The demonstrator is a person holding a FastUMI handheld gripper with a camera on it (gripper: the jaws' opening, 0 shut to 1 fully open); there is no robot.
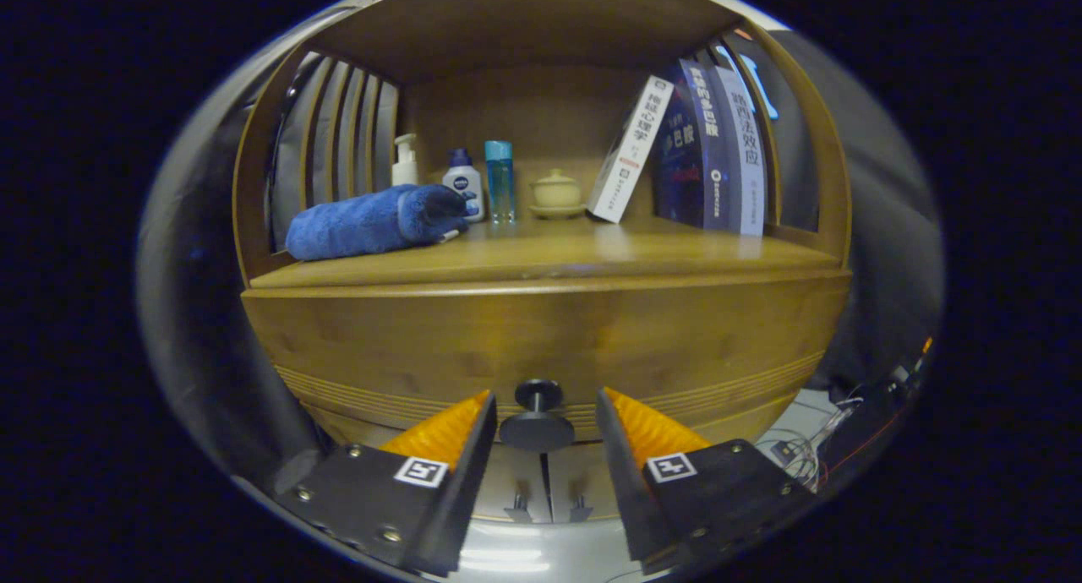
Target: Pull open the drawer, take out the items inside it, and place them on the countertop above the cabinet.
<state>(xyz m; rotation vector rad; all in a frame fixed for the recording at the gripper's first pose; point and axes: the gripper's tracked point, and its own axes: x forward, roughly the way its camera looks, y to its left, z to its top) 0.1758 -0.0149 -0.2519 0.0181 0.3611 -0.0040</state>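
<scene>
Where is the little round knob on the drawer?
The knob sticks out of the closed drawer front, right between the open claw fingers, below the countertop with the blue towel.

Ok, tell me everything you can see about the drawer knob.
The drawer knob is a dark, round pull, probably metal: a short stem ending in a wider disc that faces the camera. It sticks out from the middle of the wooden drawer front, near its ridged lower edge, and the drawer looks closed. The knob sits between the fingers of the gripper, which are spread to either side without touching it.
</scene>
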